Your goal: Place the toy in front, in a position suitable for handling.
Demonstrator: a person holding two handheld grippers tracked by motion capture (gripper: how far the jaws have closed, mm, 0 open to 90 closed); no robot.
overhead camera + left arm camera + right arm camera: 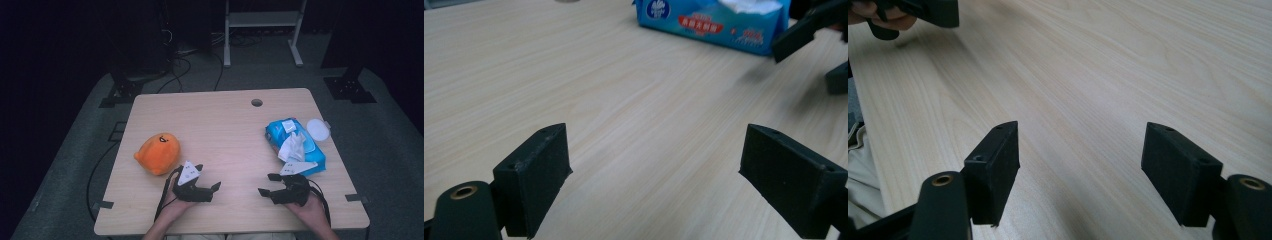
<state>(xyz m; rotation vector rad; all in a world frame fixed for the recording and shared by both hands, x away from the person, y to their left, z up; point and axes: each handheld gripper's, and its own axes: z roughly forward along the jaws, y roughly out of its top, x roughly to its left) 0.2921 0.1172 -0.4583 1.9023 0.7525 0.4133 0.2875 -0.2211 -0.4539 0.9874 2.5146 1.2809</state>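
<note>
An orange plush toy (157, 152) lies on the left of the light wooden table (225, 130). On the right lies a blue pack of wipes (295, 145) with a white tissue pulled up, seen also as the wipes pack (714, 20) in the left gripper view. My left gripper (207, 176) rests low near the front edge, just right of the plush, open with nothing between its jaws (654, 165). My right gripper (267, 184) sits in front of the pack, pointing left, also open and empty (1080, 160). The two grippers face each other across bare wood.
A white round lid (318, 129) lies by the pack's far right corner. A round cable hole (257, 102) sits near the table's far edge. Beyond the table are a dark floor, cables and a white frame (262, 30).
</note>
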